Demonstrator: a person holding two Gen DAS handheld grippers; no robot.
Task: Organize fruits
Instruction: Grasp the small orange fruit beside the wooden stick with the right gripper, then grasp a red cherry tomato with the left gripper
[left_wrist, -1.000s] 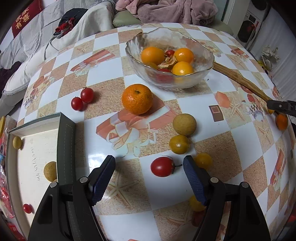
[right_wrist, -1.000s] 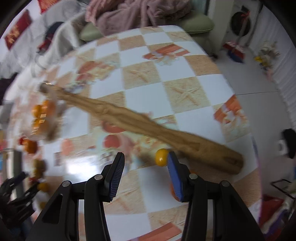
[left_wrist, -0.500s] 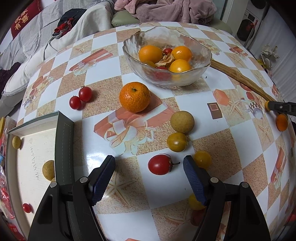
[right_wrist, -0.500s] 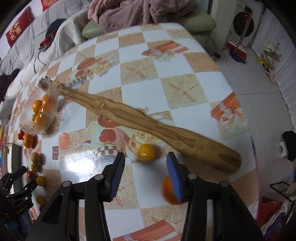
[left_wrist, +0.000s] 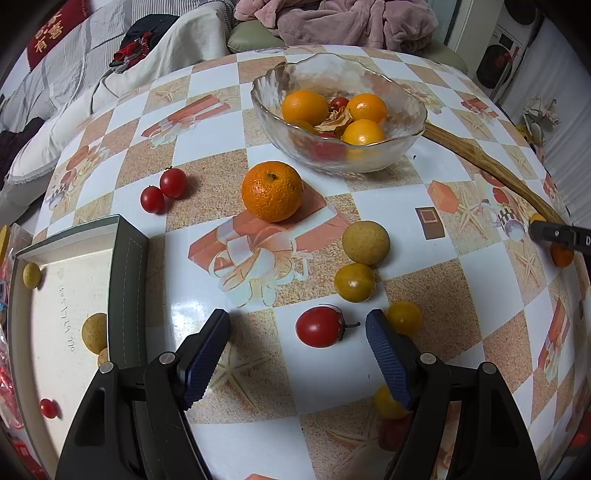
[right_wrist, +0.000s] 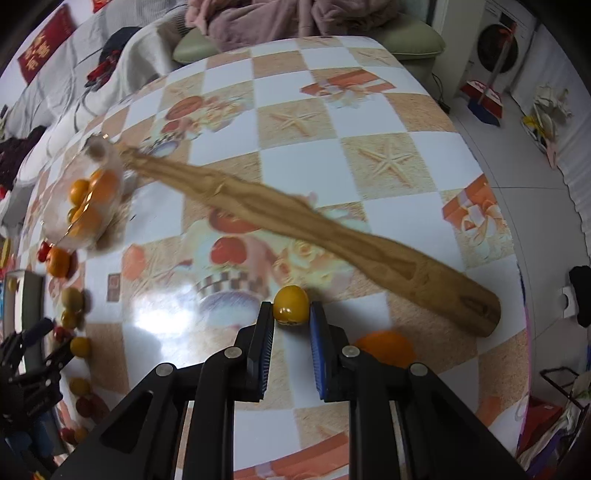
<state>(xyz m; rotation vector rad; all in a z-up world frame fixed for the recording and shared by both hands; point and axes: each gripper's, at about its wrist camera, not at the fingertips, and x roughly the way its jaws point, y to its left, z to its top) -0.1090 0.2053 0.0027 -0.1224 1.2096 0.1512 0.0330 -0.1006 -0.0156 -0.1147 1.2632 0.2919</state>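
Fingers of the right gripper (right_wrist: 291, 314) sit narrow w/ a small yellow-orange fruit (right_wrist: 290, 305) between the tips; contact looks likely, but the view is blurred. An orange (right_wrist: 386, 349) lies just beside it, near the wooden stick (right_wrist: 314, 225). Left gripper (left_wrist: 297, 326) is spread wide over the worktop (left_wrist: 373, 369), a cherry tomato (left_wrist: 318, 326) between its fingers, untouched. Glass bowl (left_wrist: 410, 107) holds oranges; a mandarin (left_wrist: 272, 191) sits just in front of it.
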